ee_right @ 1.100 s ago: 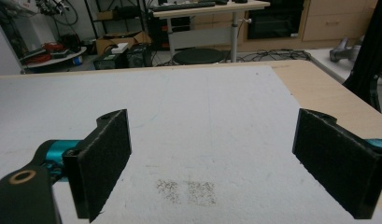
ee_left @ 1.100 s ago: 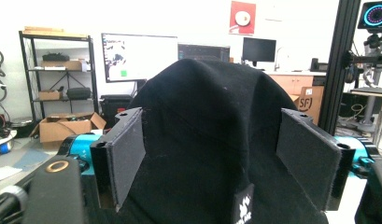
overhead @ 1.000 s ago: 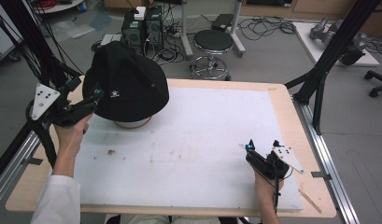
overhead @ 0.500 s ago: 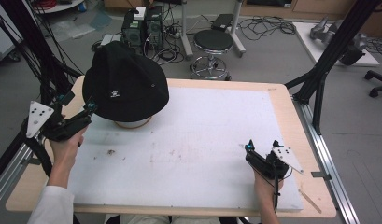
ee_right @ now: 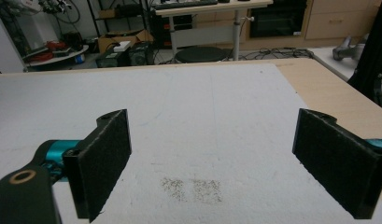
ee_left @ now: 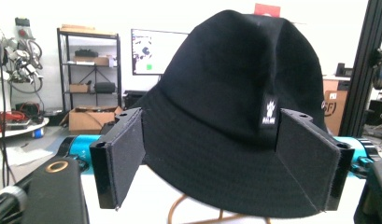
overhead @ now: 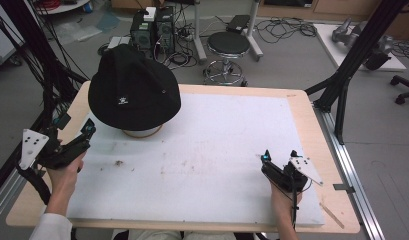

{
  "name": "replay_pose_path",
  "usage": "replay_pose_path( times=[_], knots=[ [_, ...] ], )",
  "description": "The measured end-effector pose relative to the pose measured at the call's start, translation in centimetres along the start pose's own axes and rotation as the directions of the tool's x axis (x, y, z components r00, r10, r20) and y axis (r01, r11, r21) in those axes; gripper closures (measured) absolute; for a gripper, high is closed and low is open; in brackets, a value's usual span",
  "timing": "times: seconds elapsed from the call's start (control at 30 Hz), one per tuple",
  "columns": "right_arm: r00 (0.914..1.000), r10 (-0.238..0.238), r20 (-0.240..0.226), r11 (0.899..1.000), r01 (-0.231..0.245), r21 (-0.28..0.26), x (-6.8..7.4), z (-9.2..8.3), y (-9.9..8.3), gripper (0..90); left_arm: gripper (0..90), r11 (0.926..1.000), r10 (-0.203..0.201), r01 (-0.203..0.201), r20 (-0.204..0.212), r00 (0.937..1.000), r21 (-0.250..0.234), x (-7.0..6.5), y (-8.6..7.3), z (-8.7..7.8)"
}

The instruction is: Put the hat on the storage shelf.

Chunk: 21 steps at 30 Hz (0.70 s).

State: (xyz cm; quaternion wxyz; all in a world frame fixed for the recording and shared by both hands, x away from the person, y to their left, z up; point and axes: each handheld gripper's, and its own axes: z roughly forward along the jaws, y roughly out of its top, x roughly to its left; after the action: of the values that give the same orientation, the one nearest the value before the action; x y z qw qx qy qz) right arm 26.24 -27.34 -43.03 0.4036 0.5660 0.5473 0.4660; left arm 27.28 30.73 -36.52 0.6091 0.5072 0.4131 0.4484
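- The black bucket hat sat on a round wooden stand at about ten o'clock on the white mat that covered the desk; its brim drooped over most of the stand, so that a thin arc of wood alone showed below it.
- I held the left hand-held gripper at about eight o'clock from the hat, near the brim but apart from it, jaws spread and empty. In the left gripper view the hat lay centred between the two pads, its small white label facing me.
- The right hand-held gripper rested low at about four o'clock on the mat, well apart from the hat, jaws likewise spread with nothing between them; the right gripper view showed bare mat and a faint smudge ahead.
- I judged the step in hand to be the left approach for a pinch on the hat. To do it well, I would have kept the jaws wide until soft brim lay between the pads, then closed on fabric alone, clear of the stand.
- A grip on the brim edge nearest me seemed safest: the cloth looked limp and likely to fold, so a shallow bite might have slipped.
- I would then have lifted straight up, lest the hat drag the light stand over.
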Motion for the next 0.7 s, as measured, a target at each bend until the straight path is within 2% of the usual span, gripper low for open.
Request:
replay_pose_path(
  times=[0.37,0.7],
  knots=[
    [1.0000,0.005,-0.001,1.000,-0.005,0.005,0.0,0.1,-0.1,10.7,24.3,0.9997,-0.017,0.018,-0.024,0.9996,0.015,1.0,-2.2,-1.4],
    [0.9998,0.018,-0.005,1.000,-0.018,0.010,-0.2,0.1,-0.1,10.7,24.3,0.9988,-0.010,0.013,-0.050,0.9987,0.047,1.5,-3.8,-2.5]
  ],
)
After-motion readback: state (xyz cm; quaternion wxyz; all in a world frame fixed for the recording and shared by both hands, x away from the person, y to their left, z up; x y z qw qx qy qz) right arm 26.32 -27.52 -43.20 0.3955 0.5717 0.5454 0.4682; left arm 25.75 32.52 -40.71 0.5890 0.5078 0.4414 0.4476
